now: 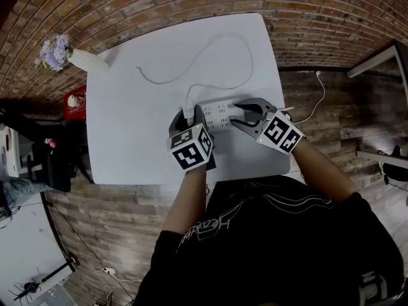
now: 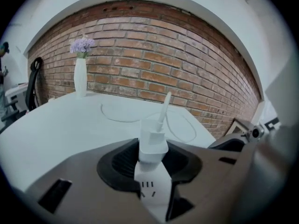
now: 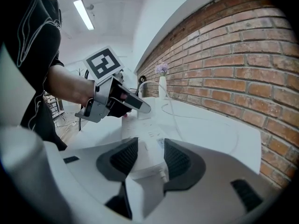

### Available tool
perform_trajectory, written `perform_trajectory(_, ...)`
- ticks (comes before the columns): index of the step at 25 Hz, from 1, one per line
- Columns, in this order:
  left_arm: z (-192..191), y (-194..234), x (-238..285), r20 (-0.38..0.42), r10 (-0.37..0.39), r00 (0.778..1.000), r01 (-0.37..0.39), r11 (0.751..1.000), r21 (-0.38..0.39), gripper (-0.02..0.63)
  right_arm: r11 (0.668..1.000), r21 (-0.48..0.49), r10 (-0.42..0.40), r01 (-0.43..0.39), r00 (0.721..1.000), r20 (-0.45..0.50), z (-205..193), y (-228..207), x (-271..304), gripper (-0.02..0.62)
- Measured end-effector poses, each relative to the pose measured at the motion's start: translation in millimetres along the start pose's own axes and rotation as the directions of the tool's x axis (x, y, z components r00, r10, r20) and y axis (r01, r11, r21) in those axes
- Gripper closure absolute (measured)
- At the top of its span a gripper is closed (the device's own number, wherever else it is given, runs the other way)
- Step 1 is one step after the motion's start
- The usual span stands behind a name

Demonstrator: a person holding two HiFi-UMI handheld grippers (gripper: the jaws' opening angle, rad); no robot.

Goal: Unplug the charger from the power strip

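Note:
A white power strip [image 1: 220,113] lies near the front edge of the white table [image 1: 134,126]. A white charger [image 2: 153,143] stands plugged into its left end [image 2: 152,190], and its white cable [image 1: 210,56] loops away across the table. My left gripper [image 2: 152,161] is shut on the charger, with a black pad on each side of its body. In the head view the left gripper [image 1: 187,118] is just left of the strip. My right gripper [image 3: 145,160] is shut on the right end of the power strip [image 3: 142,139], and the head view shows the right gripper [image 1: 245,112] there.
A white vase of purple flowers [image 1: 70,56] stands at the table's far left corner, close to the brick wall [image 2: 187,64]. A red object [image 1: 75,101] sits off the table's left edge. Another cable [image 1: 319,101] lies on the wooden floor to the right.

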State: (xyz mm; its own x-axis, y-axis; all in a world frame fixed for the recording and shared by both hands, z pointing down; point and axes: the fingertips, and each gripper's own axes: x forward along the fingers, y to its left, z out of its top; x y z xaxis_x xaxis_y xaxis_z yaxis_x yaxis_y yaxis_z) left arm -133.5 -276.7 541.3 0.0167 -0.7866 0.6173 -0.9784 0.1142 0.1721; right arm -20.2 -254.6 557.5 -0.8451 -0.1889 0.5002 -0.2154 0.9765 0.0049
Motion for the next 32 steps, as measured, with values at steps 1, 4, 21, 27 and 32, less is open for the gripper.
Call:
perform_trajectory(1,0.2,0.8,0.0,-0.005,-0.013,1.000,0.013,1.000,-0.026,0.468,1.000,-0.001,0.001,-0.001,1.000,0.001,0.4,0.1,0.0,0.439)
perform_trajectory(4,0.8,2.0,-0.3,0.002,-0.020,1.000,0.020,0.999,-0.040,0.467,1.000,-0.010,-0.003,0.003,1.000,0.007,1.1,0.5,0.0,0.442)
perform_trajectory(21,-1.5,-0.7,-2.8,-0.009,-0.005,1.000,0.005,1.000,0.002,0.471,1.000,-0.006,0.010,-0.010,1.000,0.002,-1.0,0.6,-1.5,0.442)
perform_trajectory(27,-0.8,-0.7,-3.8,0.016,0.025,1.000,-0.026,0.998,0.058,0.471,1.000,-0.007,0.011,-0.011,1.000,0.001,-1.0,0.5,0.0,0.442)
perform_trajectory(32,5.5,-7.9,-6.9,0.043,0.069,0.997,-0.075,0.984,0.161,0.471,1.000,0.002,0.019,-0.019,1.000,0.006,-0.1,-0.1,-0.4,0.442)
